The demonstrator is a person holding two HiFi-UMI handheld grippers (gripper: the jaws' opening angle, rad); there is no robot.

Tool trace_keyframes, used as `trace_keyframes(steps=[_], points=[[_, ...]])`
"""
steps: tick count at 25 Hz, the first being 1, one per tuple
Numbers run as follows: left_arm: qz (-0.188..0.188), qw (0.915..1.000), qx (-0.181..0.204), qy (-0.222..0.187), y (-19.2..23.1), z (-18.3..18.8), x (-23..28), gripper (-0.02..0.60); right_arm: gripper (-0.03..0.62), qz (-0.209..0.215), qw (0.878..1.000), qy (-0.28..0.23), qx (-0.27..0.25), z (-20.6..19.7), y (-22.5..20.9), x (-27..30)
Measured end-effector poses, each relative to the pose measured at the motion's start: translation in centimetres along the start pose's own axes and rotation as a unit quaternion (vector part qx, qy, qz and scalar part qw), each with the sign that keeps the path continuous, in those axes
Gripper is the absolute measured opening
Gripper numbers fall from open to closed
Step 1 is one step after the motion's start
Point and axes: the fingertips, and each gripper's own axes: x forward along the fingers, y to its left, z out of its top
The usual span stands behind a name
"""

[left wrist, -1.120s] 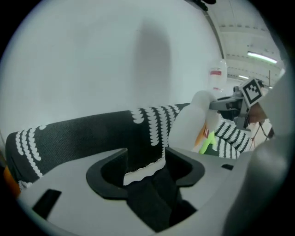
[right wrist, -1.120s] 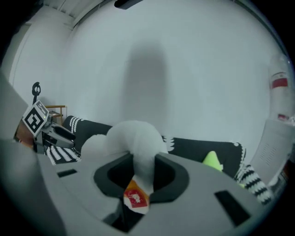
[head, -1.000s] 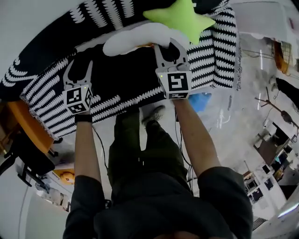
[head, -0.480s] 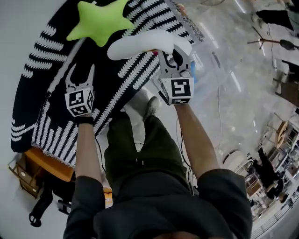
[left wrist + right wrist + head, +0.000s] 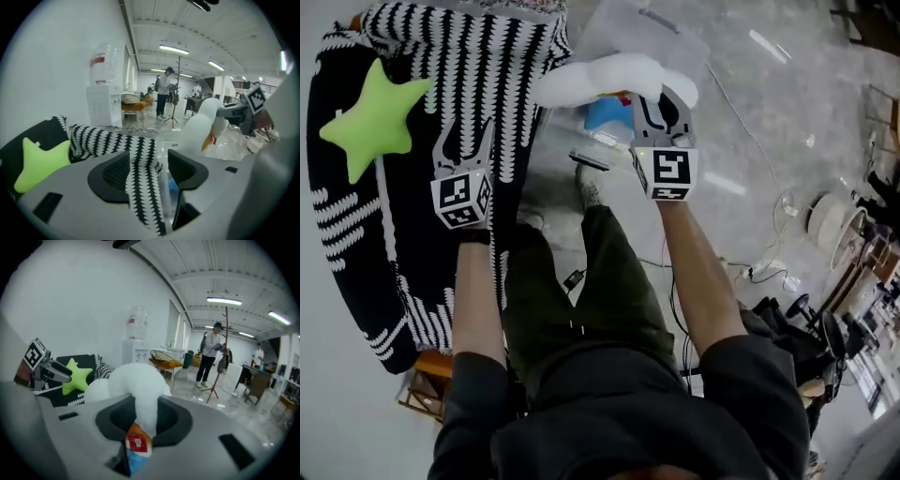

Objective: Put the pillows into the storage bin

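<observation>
My right gripper [image 5: 661,101] is shut on a white cloud-shaped pillow [image 5: 605,78] and holds it in the air over the floor. In the right gripper view the pillow [image 5: 136,380] bulges out of the gripper [image 5: 140,420], with an orange and blue tag [image 5: 137,446] hanging below. A green star pillow [image 5: 370,122] lies on the black-and-white striped sofa cover [image 5: 478,56] at the left. My left gripper [image 5: 464,136] hangs open above that cover, with nothing between its fingers [image 5: 112,173]. A clear plastic bin [image 5: 649,33] stands on the floor beyond the white pillow.
A blue object [image 5: 607,114] shows under the white pillow. Cables [image 5: 769,272] and a round white device [image 5: 825,216] lie on the floor to the right. A water dispenser [image 5: 101,96], an orange chair [image 5: 133,104] and a standing person [image 5: 164,91] are farther back.
The view has swung from the sofa towards the open floor. The right gripper has carried the white pillow off the sofa; the green star has stayed there. Both grippers' jaws are unchanged.
</observation>
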Motion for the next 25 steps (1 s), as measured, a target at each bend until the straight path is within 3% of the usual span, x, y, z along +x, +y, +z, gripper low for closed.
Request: trace_keyframes(steps=[3, 9, 17, 22, 25], points=[[-0.054, 0.9977, 0.031, 0.027, -5.5, -1.1, 3.7, 0.256, 0.086, -0.047, 0.997, 0.036, 0.039, -6.6, -3.9, -2.4], [-0.096, 0.9914, 0.061, 0.065, -12.8, -4.8, 8.0, 0.256, 0.086, -0.07, 0.991, 0.067, 0.087, -15.3, -7.7, -3.6], [-0.106, 0.9858, 0.076, 0.105, -14.3, -10.2, 10.5, 0.256, 0.095, -0.059, 0.985, 0.103, 0.128, -23.9, -6.1, -1.0], [-0.103, 0.9845, 0.071, 0.122, -14.5, -13.0, 11.1, 0.256, 0.217, -0.03, 0.977, 0.153, 0.145, -29.2, -5.0, 0.9], [-0.103, 0.9841, 0.066, 0.129, -15.0, -13.7, 11.0, 0.256, 0.232, -0.032, 0.976, 0.168, 0.136, -30.3, -5.5, 0.3]])
